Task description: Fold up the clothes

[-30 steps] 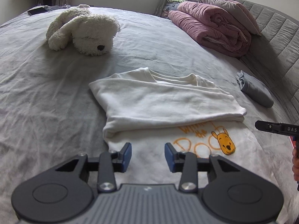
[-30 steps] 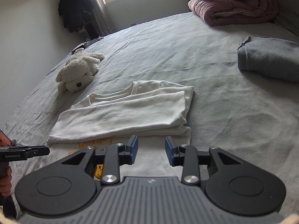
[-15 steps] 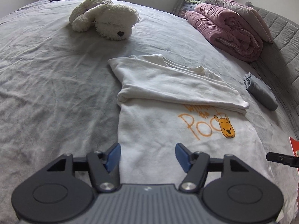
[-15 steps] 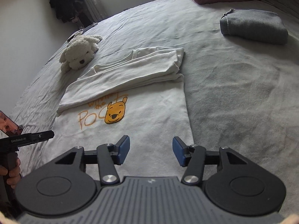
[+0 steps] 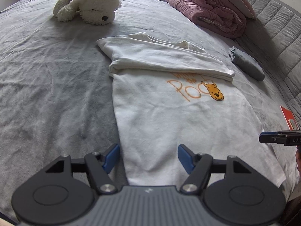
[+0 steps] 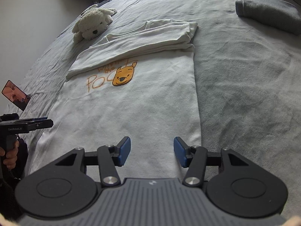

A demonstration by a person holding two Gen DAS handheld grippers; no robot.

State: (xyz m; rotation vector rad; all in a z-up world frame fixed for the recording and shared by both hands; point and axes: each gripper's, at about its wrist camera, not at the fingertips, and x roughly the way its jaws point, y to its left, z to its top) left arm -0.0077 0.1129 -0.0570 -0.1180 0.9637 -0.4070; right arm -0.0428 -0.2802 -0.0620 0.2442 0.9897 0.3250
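1. My left claw (image 5: 148,155) is hanging spread over the shirt's (image 5: 169,116) near left corner, pinching nothing; its jaws have just been opening.
2. My right claw (image 6: 152,149) is hovering spread above the near right hem, also empty, jaws just opened wider.
3. The shirt is lying flat on the bed (image 5: 47,86), its far part folded over toward me.
4. Beyond it, a plush dog (image 5: 88,5) is resting.

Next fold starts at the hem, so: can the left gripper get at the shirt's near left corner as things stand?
Probably yes. The left gripper is open right over that edge of the shirt, with nothing between its blue pads and the cloth. The toy dog lies far off.
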